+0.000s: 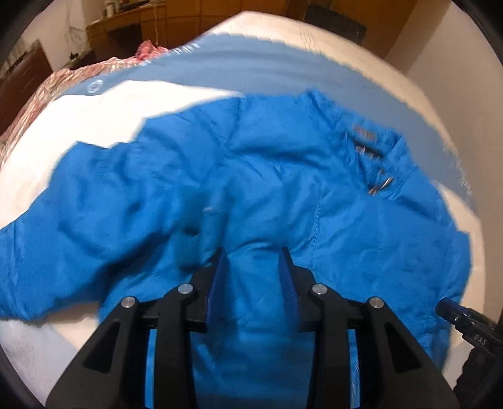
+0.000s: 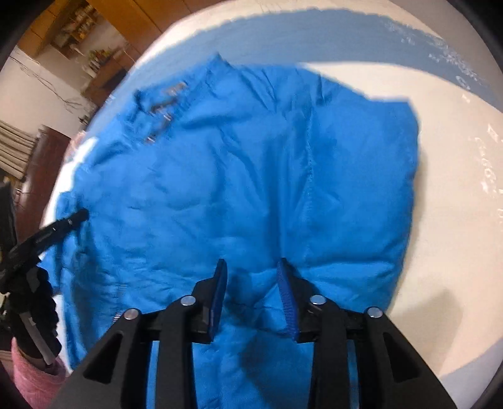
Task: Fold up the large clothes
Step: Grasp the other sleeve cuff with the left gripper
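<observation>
A bright blue puffy jacket [image 1: 283, 176] lies spread on a white bed [image 1: 94, 126], collar label [image 1: 364, 137] and zipper pull [image 1: 382, 184] towards the far right, one sleeve [image 1: 63, 220] trailing left. My left gripper [image 1: 253, 251] points down at its near hem with its jaws parted. A soft hump of fabric sits between the pads, whose inner faces still show. My right gripper [image 2: 251, 262] stands the same way over the jacket [image 2: 235, 173] farther along the hem, jaws apart around a fold. Each gripper shows at the other view's edge: right gripper [image 1: 452, 311], left gripper [image 2: 72, 220].
A duller blue band [image 1: 251, 69] crosses the bed cover beyond the jacket. A pink floral cloth [image 1: 63, 81] lies at the bed's far left. Wooden cabinets [image 1: 141, 25] line the wall behind. Bare white bed [image 2: 456, 220] lies right of the jacket. A pink sleeve [image 2: 34, 377] shows low left.
</observation>
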Demonstrator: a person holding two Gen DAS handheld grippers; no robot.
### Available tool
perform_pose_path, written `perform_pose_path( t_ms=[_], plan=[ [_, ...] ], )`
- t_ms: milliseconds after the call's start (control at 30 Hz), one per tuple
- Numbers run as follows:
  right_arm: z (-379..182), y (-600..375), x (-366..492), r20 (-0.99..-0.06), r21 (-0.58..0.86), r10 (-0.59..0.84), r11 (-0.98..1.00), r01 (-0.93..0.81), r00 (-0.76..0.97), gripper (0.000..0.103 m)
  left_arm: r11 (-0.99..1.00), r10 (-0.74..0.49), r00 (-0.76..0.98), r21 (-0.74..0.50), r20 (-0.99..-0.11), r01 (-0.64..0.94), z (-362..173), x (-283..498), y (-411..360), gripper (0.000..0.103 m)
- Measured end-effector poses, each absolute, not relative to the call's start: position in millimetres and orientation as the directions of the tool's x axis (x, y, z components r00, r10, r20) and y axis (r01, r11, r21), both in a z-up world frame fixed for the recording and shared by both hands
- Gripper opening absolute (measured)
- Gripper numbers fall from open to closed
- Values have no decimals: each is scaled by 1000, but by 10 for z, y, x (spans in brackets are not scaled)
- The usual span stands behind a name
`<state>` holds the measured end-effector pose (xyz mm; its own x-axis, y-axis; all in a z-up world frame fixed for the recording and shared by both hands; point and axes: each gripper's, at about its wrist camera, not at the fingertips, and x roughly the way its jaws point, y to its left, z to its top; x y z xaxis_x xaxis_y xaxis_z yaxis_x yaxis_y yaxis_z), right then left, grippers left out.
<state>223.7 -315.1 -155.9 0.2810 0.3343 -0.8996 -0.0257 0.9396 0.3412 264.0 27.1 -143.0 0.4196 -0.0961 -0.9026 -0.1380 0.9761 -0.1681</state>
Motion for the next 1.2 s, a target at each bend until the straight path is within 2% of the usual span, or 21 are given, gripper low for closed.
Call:
perform_pose_path(
  t_ms=[67, 200, 400, 467, 600, 733, 867, 1033, 1133, 1200],
  plan=[
    [-1423, -3128, 2180, -885, 356, 352, 933, -42, 306, 40, 968, -102, 465, -196, -880, -159, -1236, 2445, 506, 57],
    [-1235, -3034, 2081, -888, 334, 338, 940, -69, 310, 40, 953, -11, 468, -151, -884, -263, -1098, 2091, 1080, 58],
    [-1246, -2857, 2069, -894, 331, 340, 940, -80, 291, 41, 835, 193, 369, -45, -909, -548, -1162, 1307, 2385, 64],
    [-1284, -2804, 2098, -899, 322, 332, 943, -83, 286, 41, 778, 219, 334, -42, -917, -627, -1200, 1078, 2771, 64],
    [-1331, -2710, 2166, -906, 310, 320, 947, -81, 277, 41, 647, 238, 304, -83, -923, -758, -1262, 683, 3419, 64],
    [-1404, -2645, 2228, -919, 278, 287, 958, -72, 272, 41, 494, 210, 321, -183, -923, -850, -1380, 404, 3964, 64],
    [-1494, -2648, 2259, -926, 277, 280, 960, -48, 255, 41, 395, 152, 387, -303, -910, -868, -1561, 294, 4314, 64],
    [-1533, -2656, 2265, -931, 266, 267, 963, -36, 249, 41, 380, 144, 420, -342, -896, -859, -1604, 374, 4399, 70],
    [-1550, -2658, 2276, -933, 262, 262, 964, -32, 246, 41, 391, 155, 410, -325, -899, -861, -1611, 451, 4406, 59],
    [-1566, -2646, 2295, -935, 258, 258, 966, -31, 243, 41, 403, 136, 430, -347, -892, -847, -1620, 483, 4414, 40]
  ],
)
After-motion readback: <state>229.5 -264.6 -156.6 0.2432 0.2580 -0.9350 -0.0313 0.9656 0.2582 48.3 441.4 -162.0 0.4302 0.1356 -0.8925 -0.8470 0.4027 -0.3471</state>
